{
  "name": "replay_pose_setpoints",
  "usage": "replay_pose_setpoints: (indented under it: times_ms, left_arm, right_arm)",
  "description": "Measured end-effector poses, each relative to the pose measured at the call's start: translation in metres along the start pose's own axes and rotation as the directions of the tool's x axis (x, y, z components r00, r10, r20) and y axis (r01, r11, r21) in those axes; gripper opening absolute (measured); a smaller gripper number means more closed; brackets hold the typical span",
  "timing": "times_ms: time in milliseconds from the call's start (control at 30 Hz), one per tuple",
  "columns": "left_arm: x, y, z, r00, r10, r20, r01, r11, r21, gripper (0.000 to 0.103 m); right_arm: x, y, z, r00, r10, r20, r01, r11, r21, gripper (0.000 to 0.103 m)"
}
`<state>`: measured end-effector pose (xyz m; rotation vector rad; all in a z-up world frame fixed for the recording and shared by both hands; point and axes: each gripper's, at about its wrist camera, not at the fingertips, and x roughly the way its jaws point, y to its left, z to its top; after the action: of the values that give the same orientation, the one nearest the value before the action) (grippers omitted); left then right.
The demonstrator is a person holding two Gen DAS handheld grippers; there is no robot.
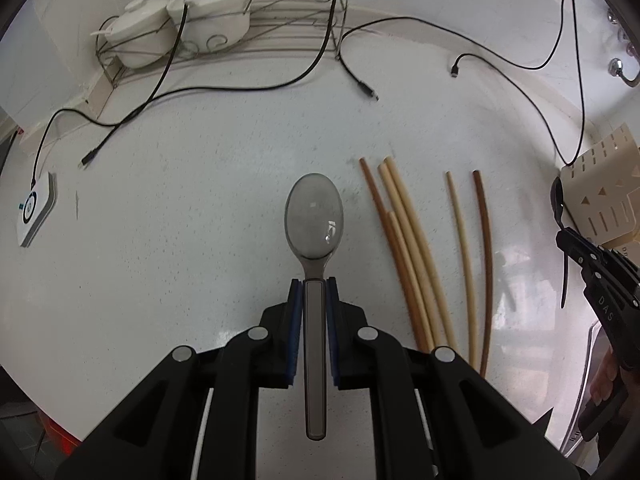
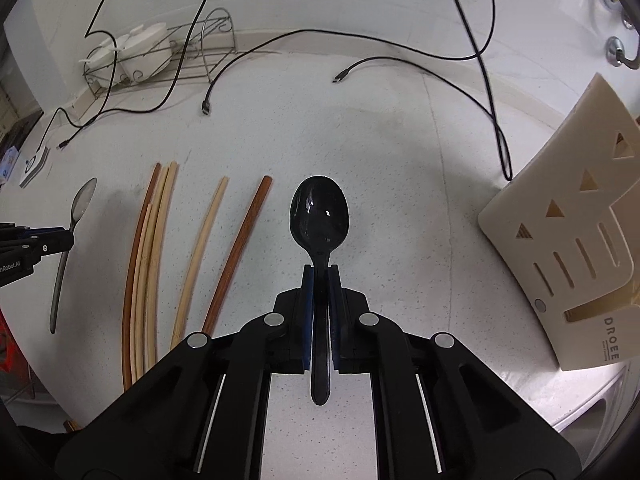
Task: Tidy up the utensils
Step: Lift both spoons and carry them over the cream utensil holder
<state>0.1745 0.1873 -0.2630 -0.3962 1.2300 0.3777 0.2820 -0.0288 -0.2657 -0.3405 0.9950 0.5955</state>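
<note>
Two spoons pinched, both clear of the counter.
The left gripper (image 1: 313, 282) clamps the grey spoon (image 1: 314, 216) left of the chopsticks (image 1: 412, 248); the right gripper (image 2: 320, 270) clamps the black spoon (image 2: 319, 212). Narrow handle grips could let either swing or slip near the cream utensil holder (image 2: 568, 240).

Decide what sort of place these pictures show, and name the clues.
Probably a home kitchen counter: lidded white pots on a wire rack, chopsticks on the white speckled worktop, and a slotted cream utensil holder.
</note>
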Motion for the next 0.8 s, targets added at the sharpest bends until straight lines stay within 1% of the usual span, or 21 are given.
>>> replay_pose_setpoints:
  times_ms: [33, 100, 167, 233, 300, 367, 433, 500, 600, 667, 700, 733, 800]
  left_arm:
    - [-0.006, -0.004, 0.004, 1.000, -0.010, 0.019, 0.010, 1.000, 0.013, 0.012]
    - [-0.018, -0.013, 0.012, 0.997, -0.050, 0.059, 0.047, 0.998, 0.045, 0.011]
    - [-0.030, -0.028, 0.020, 0.990, -0.093, 0.106, 0.084, 0.993, 0.085, 0.011]
    - [-0.041, -0.046, 0.029, 0.979, -0.134, 0.155, 0.115, 0.985, 0.126, 0.012]
    - [-0.051, -0.065, 0.038, 0.962, -0.178, 0.207, 0.142, 0.974, 0.176, 0.011]
    - [-0.065, -0.083, 0.041, 0.939, -0.226, 0.259, 0.168, 0.959, 0.227, 0.012]
    - [-0.079, -0.102, 0.043, 0.910, -0.279, 0.306, 0.195, 0.941, 0.276, 0.011]
    - [-0.089, -0.122, 0.045, 0.882, -0.321, 0.344, 0.208, 0.922, 0.327, 0.012]
    - [-0.100, -0.151, 0.046, 0.834, -0.395, 0.385, 0.241, 0.889, 0.390, 0.012]
    - [-0.107, -0.168, 0.045, 0.791, -0.454, 0.410, 0.272, 0.861, 0.429, 0.011]
    - [-0.111, -0.176, 0.045, 0.775, -0.469, 0.423, 0.273, 0.853, 0.445, 0.011]
    - [-0.112, -0.185, 0.045, 0.764, -0.480, 0.432, 0.271, 0.845, 0.460, 0.011]
    - [-0.114, -0.200, 0.045, 0.737, -0.512, 0.442, 0.287, 0.828, 0.482, 0.011]
  right_arm:
    - [-0.008, -0.005, 0.002, 0.999, 0.011, 0.031, -0.011, 1.000, 0.020, 0.006]
    - [-0.023, -0.012, 0.003, 0.996, 0.003, 0.092, -0.007, 0.999, 0.049, 0.006]
    - [-0.040, -0.020, 0.002, 0.988, -0.008, 0.156, -0.005, 0.997, 0.079, 0.006]
    - [-0.057, -0.030, 0.000, 0.976, -0.030, 0.218, 0.006, 0.994, 0.113, 0.006]
    - [-0.074, -0.041, -0.003, 0.958, -0.060, 0.282, 0.019, 0.989, 0.145, 0.006]
    - [-0.089, -0.051, -0.007, 0.936, -0.096, 0.337, 0.039, 0.984, 0.174, 0.006]
    - [-0.104, -0.062, -0.012, 0.914, -0.129, 0.386, 0.051, 0.978, 0.204, 0.006]
    - [-0.116, -0.072, -0.016, 0.889, -0.170, 0.426, 0.075, 0.970, 0.231, 0.006]
    - [-0.132, -0.082, -0.022, 0.848, -0.236, 0.475, 0.124, 0.959, 0.256, 0.006]
    - [-0.144, -0.092, -0.027, 0.823, -0.277, 0.496, 0.154, 0.949, 0.273, 0.006]
    - [-0.147, -0.096, -0.028, 0.811, -0.296, 0.504, 0.169, 0.945, 0.281, 0.006]
    - [-0.151, -0.099, -0.030, 0.799, -0.315, 0.512, 0.186, 0.939, 0.289, 0.006]
    - [-0.157, -0.108, -0.035, 0.775, -0.350, 0.526, 0.214, 0.929, 0.304, 0.006]
